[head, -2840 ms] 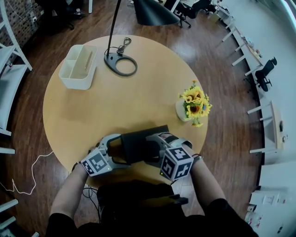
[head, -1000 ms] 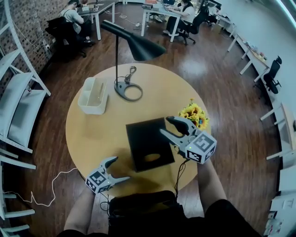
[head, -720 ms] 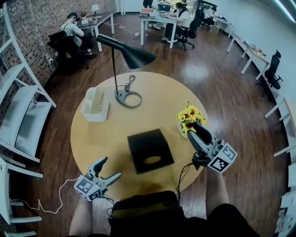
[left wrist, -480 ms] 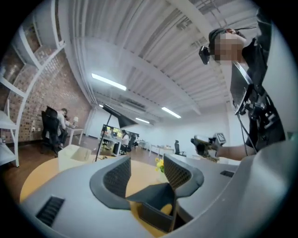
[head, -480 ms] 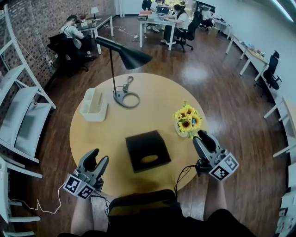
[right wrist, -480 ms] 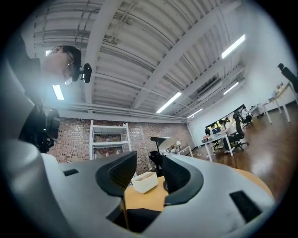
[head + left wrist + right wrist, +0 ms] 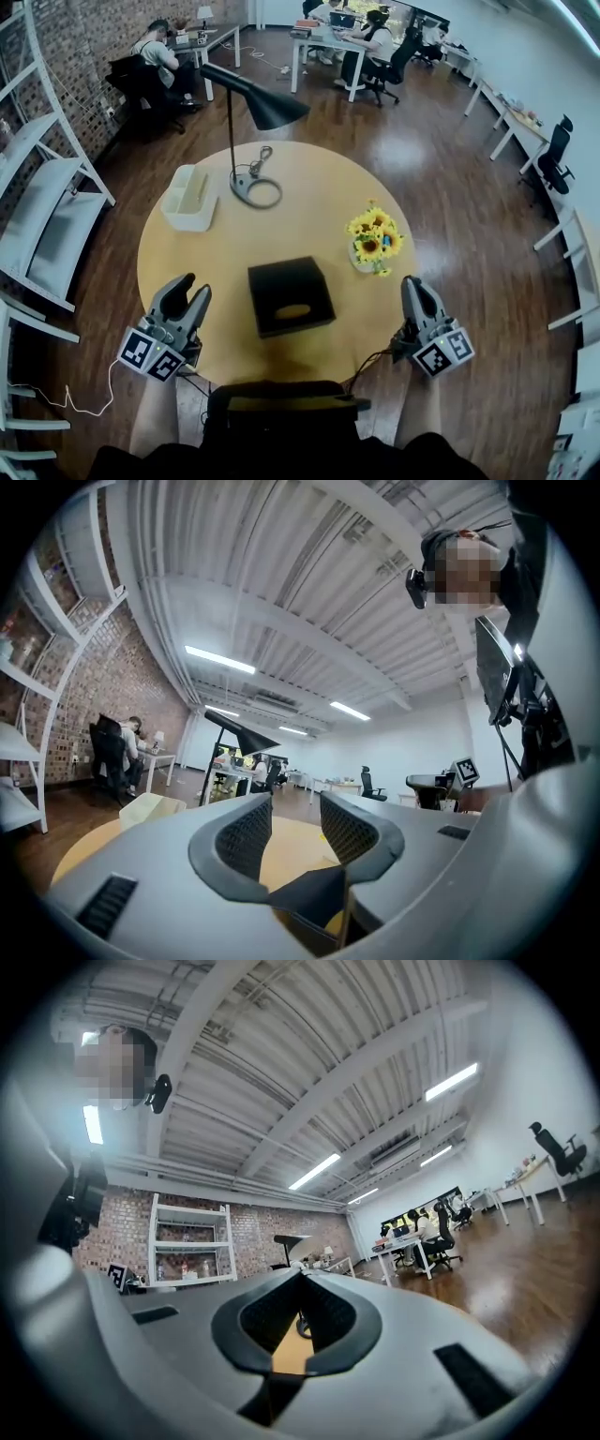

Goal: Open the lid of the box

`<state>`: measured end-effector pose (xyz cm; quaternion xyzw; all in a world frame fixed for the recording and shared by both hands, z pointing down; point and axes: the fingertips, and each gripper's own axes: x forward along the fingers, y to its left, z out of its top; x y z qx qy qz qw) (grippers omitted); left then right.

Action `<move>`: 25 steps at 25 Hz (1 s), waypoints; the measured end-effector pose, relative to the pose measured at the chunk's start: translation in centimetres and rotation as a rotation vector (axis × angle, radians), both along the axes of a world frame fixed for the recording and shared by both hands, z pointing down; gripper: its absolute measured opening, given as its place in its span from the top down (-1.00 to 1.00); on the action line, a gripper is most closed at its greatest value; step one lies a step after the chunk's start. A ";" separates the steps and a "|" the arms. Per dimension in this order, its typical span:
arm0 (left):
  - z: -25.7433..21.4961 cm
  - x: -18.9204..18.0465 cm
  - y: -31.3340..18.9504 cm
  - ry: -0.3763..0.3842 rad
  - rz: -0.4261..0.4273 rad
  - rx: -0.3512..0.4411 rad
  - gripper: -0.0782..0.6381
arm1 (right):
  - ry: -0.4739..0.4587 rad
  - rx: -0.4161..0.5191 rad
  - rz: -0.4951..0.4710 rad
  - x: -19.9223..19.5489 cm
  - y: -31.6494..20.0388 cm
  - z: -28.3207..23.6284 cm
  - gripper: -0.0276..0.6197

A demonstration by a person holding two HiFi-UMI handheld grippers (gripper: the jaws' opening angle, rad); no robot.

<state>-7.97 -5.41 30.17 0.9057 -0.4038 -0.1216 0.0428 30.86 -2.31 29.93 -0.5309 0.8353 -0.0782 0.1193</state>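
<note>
Black-and-grey left gripper [image 7: 193,287] is nearest me, low left, over the near-left rim of the round tan table [image 7: 281,173]. Its jaws are closing, w/ a slim gap btwn the ribbed pads and nothing in it; the left gripper view shows only bare tabletop thru that gap. Right gripper [image 7: 412,283] is low right, just off the table's near-right edge and over the dark wood floor [image 7: 450,187]. Its jaws are closing too, tips meeting, nothing held. Both point away from me, marker cubes on the near ends. A thin white cable [image 7: 66,394] trails on the floor at the near left. The black box [image 7: 291,295] sits on the table btwn the two grippers, well apart from each and toward the near edge. Its lid is down flat, w/ an oval opening in the top. Right of the box, near the right rim, is a small white pot of sunflowers [image 7: 372,239], not touching it. Further back on the left a white tray [image 7: 187,197] lies close to the far-left rim. Just beside it is the ring base of a black desk lamp [image 7: 255,190], shade leaning out above the far edge. Beyond the table: white shelves [image 7: 47,216] along the brick wall at left, and people [image 7: 159,47] seated at desks at the far end. An office chair [image 7: 560,150] is off to the right.
</note>
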 end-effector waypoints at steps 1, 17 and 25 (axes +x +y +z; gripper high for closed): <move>0.1 0.2 -0.1 0.009 -0.004 -0.007 0.35 | 0.009 -0.001 -0.001 -0.2 0.1 0.1 0.91; 2.8 -1.0 -0.5 0.009 -0.051 -0.046 0.35 | 0.033 -0.030 -0.077 -3.0 -2.1 0.9 0.91; 2.1 -2.2 -0.7 0.018 -0.064 -0.031 0.35 | 0.030 -0.027 -0.087 -4.3 -2.7 1.0 0.91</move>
